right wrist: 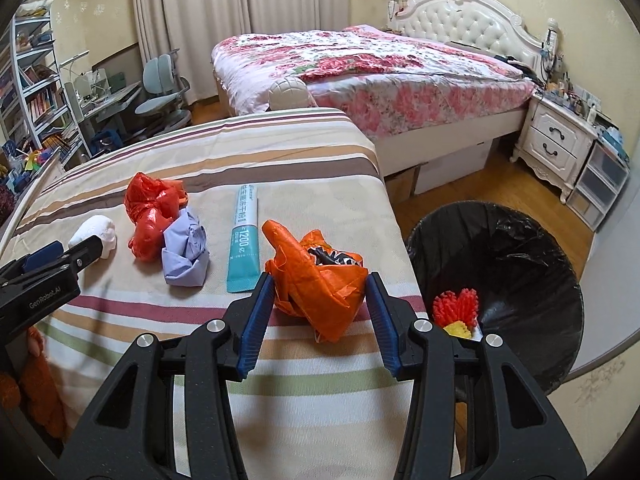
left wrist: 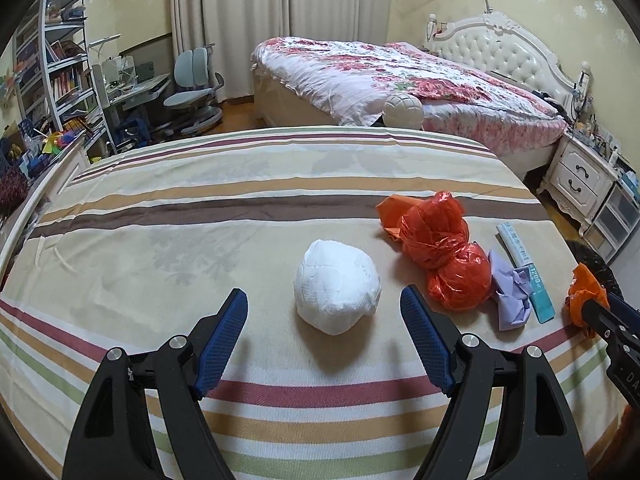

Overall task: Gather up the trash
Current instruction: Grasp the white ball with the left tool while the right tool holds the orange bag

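L gripper: bottom centre of its own view, angled down, jaws spread wide, nothing pinched; also seen at left edge of R view. R gripper: bottom centre of its view, angled down, blue pads pressed on a crumpled orange wad.

A bed with a floral quilt and a tufted white headboard is set against patterned cream wallpaper. Left of the bed, pale curtains, a desk chair and bookshelves are seen; right of it, a white nightstand on wooden flooring.
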`<state>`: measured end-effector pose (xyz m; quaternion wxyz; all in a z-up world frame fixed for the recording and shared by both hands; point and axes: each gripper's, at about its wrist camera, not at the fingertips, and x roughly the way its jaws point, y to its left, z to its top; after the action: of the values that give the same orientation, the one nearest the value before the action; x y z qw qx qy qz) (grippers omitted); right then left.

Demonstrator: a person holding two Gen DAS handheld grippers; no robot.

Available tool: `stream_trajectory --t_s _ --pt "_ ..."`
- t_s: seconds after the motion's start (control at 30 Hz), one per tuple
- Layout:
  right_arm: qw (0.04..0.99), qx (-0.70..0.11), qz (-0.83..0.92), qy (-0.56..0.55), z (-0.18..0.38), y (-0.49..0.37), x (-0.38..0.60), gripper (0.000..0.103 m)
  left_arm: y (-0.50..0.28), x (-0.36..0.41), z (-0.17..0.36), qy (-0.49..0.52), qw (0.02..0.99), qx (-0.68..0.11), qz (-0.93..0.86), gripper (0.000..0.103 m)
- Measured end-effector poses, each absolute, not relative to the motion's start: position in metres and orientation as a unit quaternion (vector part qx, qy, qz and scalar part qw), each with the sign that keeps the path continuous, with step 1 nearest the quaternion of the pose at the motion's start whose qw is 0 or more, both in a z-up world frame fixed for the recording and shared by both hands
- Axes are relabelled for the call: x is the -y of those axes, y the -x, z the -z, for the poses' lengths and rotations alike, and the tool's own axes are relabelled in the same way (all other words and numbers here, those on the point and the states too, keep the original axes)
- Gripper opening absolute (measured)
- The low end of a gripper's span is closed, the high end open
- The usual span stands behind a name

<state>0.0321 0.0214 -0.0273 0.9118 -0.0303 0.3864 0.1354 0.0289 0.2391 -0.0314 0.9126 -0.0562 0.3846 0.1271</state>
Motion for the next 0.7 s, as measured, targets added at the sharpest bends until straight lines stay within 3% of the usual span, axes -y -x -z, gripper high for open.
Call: stream_trajectory --t_s 0.07,0.17,0.33,0.7 --pt "0.912 -0.386 -0.137 0.027 0.027 -0.033 -0.021 0.046 -0.031 -0.239 0.033 0.053 0.912 -0.388 -0.127 0.076" --pt "0.913 -0.384 -0.138 0.022 0.028 -0.033 -0.02 0.046 -0.031 -0.238 0.035 0.049 0.909 -0.393 -0.125 0.067" --pt "0.914 -0.381 -0.138 0.016 0.029 -0.033 -0.019 0.046 -0.031 -0.24 0.039 0.059 0.906 -0.404 -0.114 0.037" --pt "0.916 -0.378 -0.137 0.005 0.027 -0.033 -0.015 0.046 -0.022 -0.233 0.031 0.047 0.915 -0.387 -0.107 0.031"
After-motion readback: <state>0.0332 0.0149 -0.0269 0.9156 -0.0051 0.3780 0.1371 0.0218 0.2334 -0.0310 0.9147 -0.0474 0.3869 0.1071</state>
